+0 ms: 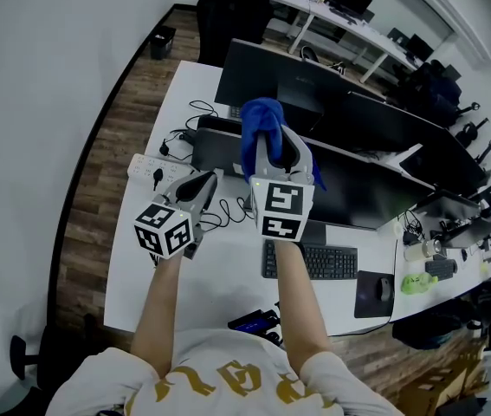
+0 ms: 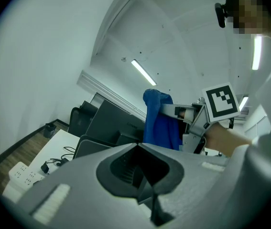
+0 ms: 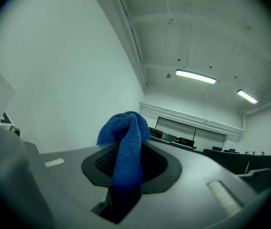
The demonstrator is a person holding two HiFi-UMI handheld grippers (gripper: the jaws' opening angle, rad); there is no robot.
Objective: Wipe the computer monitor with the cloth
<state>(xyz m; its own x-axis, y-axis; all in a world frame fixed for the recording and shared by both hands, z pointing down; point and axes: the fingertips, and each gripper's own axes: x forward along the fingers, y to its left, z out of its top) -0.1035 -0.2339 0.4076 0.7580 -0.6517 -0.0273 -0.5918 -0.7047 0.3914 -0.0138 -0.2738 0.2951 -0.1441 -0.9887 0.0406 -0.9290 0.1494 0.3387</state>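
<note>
Right gripper (image 1: 271, 139) clamped on the blue cloth (image 1: 257, 120); the cloth is bunched above the jaw tips and hangs down between them. It is held up over the white desk (image 1: 176, 276), across the near monitor (image 1: 362, 196); can't tell if it touches. Left gripper (image 1: 200, 185) has its jaws together, nothing in them, just beside the right.

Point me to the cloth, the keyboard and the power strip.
cloth (image 1: 257, 126), head view, bunched upper fold
keyboard (image 1: 332, 263), head view, middle of keys
power strip (image 1: 148, 169), head view, white top face
</note>
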